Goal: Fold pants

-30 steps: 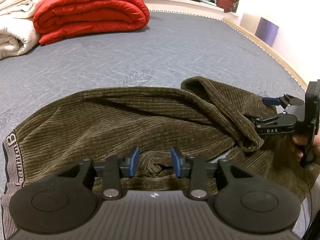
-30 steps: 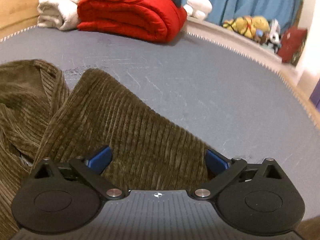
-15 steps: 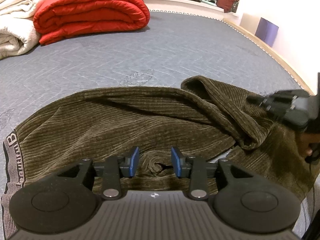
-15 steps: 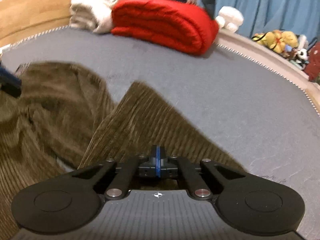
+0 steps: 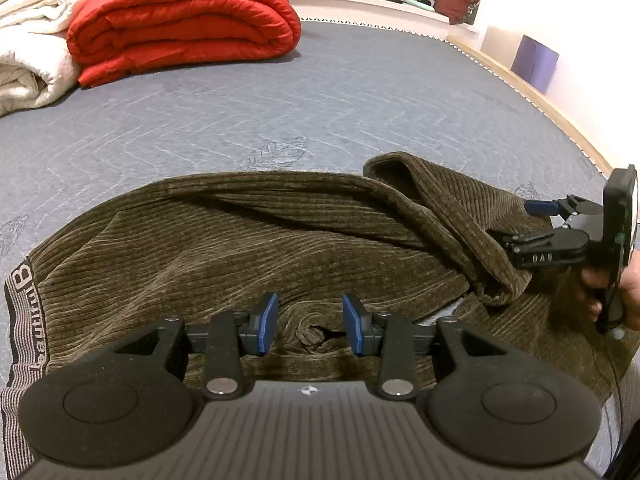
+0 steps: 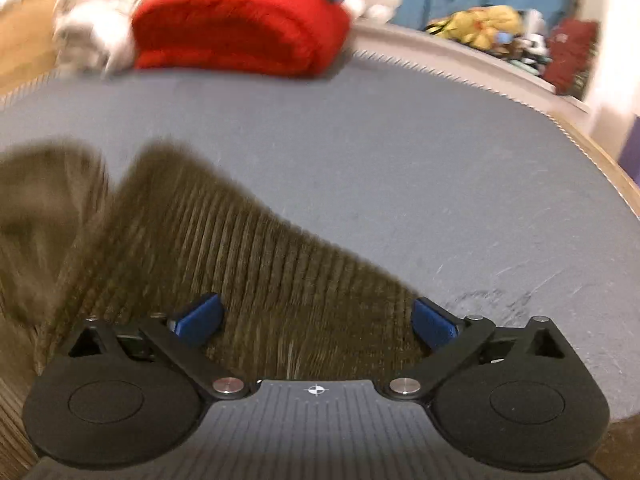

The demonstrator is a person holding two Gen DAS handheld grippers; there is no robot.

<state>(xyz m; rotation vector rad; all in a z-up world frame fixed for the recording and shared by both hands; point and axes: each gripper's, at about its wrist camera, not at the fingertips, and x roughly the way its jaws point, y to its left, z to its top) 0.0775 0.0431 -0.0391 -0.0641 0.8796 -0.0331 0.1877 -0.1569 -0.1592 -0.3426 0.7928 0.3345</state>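
Grey bed (image 5: 320, 112) first: olive corduroy pants (image 5: 248, 248) sprawled across the near half, waistband at 9 o'clock, bunched leg at 3. Left gripper (image 5: 310, 328) parted around a small pucker, not pinching. Right gripper (image 6: 316, 320) spread wide over the leg, holding nothing. Best to flatten that bunched leg before folding, grabbing both layers.

One pants (image 5: 248, 240), two hand-held grippers (image 5: 310, 328) (image 6: 316, 320).
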